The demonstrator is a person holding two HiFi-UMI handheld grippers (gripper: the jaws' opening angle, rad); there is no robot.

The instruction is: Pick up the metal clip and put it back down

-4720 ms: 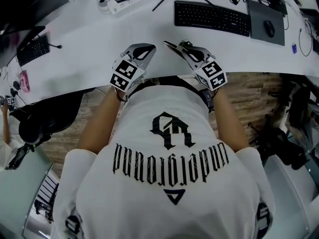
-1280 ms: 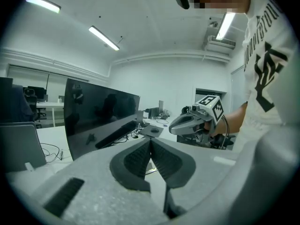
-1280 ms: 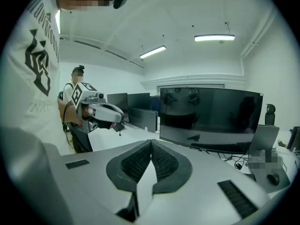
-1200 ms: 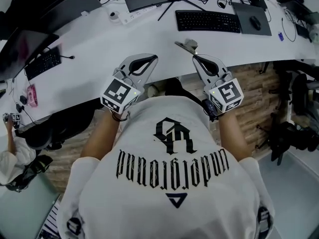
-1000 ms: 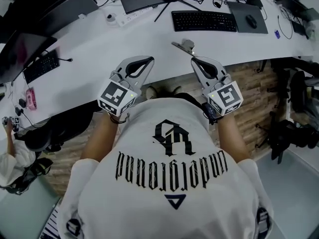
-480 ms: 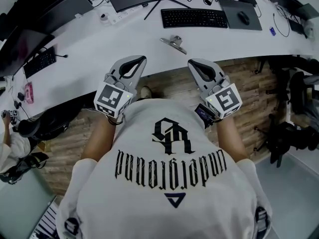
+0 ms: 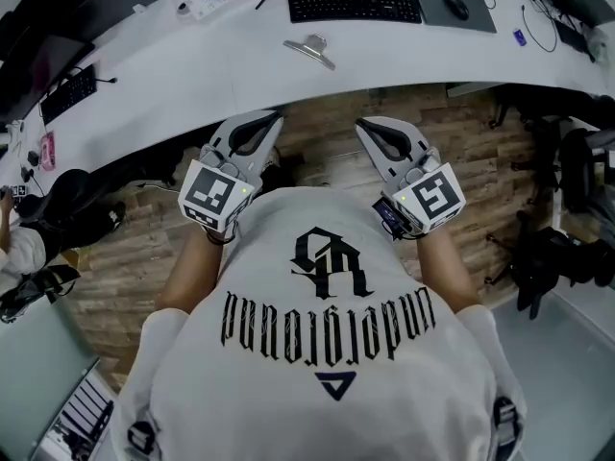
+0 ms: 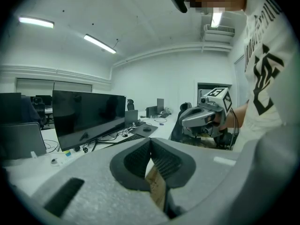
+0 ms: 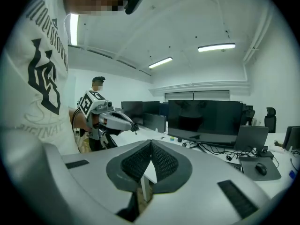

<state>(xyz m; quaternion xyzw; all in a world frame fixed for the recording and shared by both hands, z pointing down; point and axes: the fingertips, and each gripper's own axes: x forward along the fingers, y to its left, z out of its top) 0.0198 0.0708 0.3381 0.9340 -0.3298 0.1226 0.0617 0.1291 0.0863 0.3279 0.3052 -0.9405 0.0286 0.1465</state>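
Observation:
The metal clip (image 7: pixel 310 48) lies alone on the white desk (image 7: pixel 240 65), just in front of the black keyboard (image 7: pixel 354 4). Both grippers hang back from the desk edge, over the wooden floor and close to the person's chest. My left gripper (image 7: pixel 273 118) is shut and holds nothing; its pads meet at the tip (image 8: pixel 151 140). My right gripper (image 7: pixel 362 125) is likewise shut and empty, jaws pressed together (image 9: pixel 151 143). Each gripper shows in the other's view, the right gripper (image 8: pixel 204 118) at right and the left gripper (image 9: pixel 112 120) at left.
A mouse (image 7: pixel 456 6) on a dark pad sits right of the keyboard. A large monitor (image 9: pixel 201 116) and cables stand at the desk's back. A second keyboard (image 7: pixel 67 89) lies far left. Dark equipment (image 7: pixel 557 257) stands on the floor at right. Another person (image 9: pixel 97 86) stands further off.
The right gripper let go of the clip, which now lies on the desk. Both grippers drew back from the desk edge toward the body.

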